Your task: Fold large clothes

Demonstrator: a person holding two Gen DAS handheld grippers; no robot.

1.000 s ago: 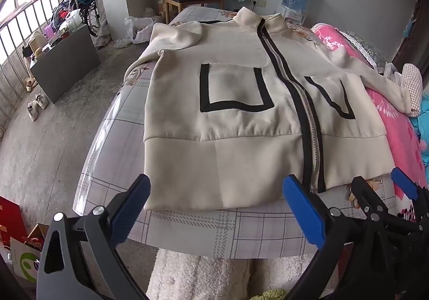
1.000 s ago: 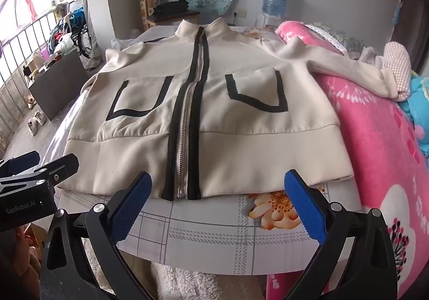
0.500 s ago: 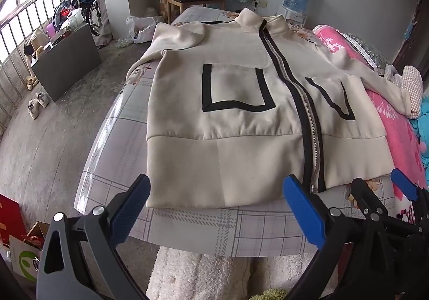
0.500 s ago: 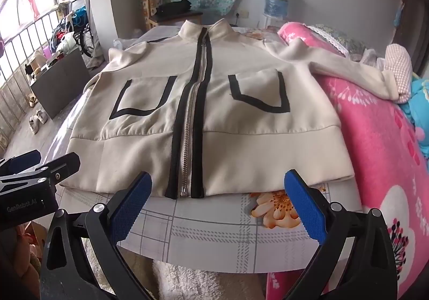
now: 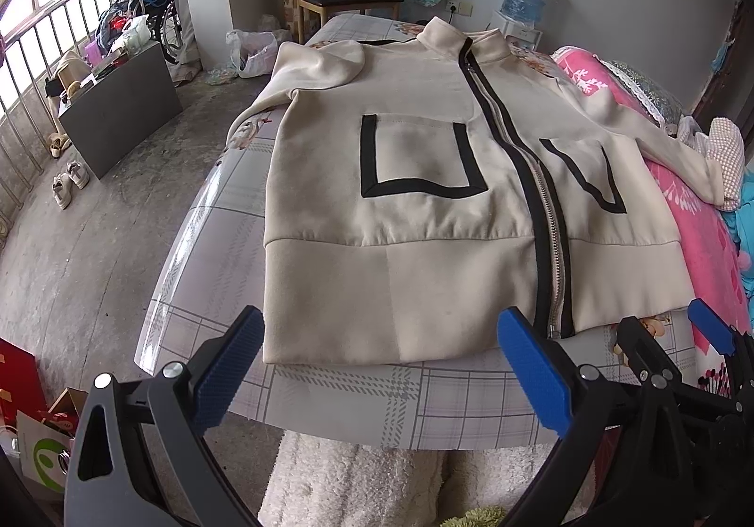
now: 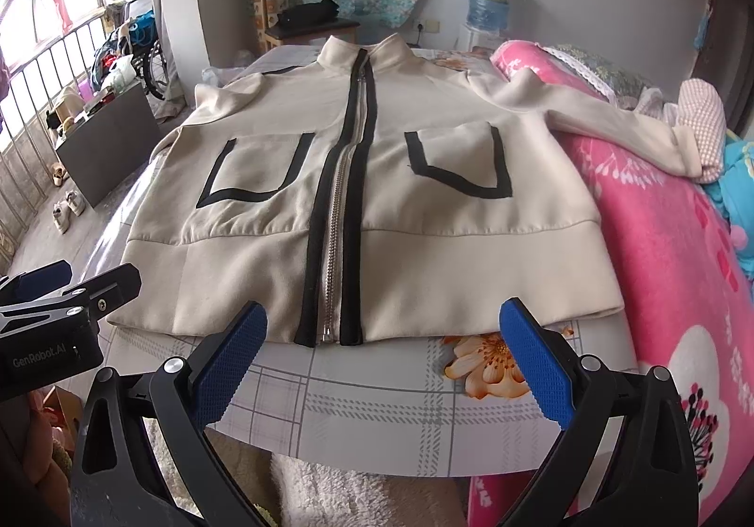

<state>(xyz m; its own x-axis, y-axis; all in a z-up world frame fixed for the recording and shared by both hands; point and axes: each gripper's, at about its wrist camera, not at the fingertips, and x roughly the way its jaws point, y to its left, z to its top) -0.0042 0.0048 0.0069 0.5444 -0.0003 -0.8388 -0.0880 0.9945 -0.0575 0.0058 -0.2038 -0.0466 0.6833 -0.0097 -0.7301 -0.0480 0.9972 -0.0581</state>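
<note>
1. Blue pads of the left gripper [image 5: 377,367] stand wide apart with nothing between them, low over the near edge of the bed [image 5: 358,400]; the right gripper [image 6: 384,360] is just as wide and empty beside it.
2. Compared with a second ago, both have eased slightly closer to the jacket [image 6: 367,206], whose hem now sits nearer the fingertips; neither touches cloth yet.
3. Cream and zipped shut, the jacket lies flat, front up, hem toward the grippers, collar at the far end.
4. Its right sleeve [image 6: 612,122] stretches out over the pink quilt [image 6: 659,216]; the left sleeve [image 5: 320,70] is bent near the shoulder.
5. Folding has not begun; the small approach suggests a first grasp at the hem or a sleeve.
</note>
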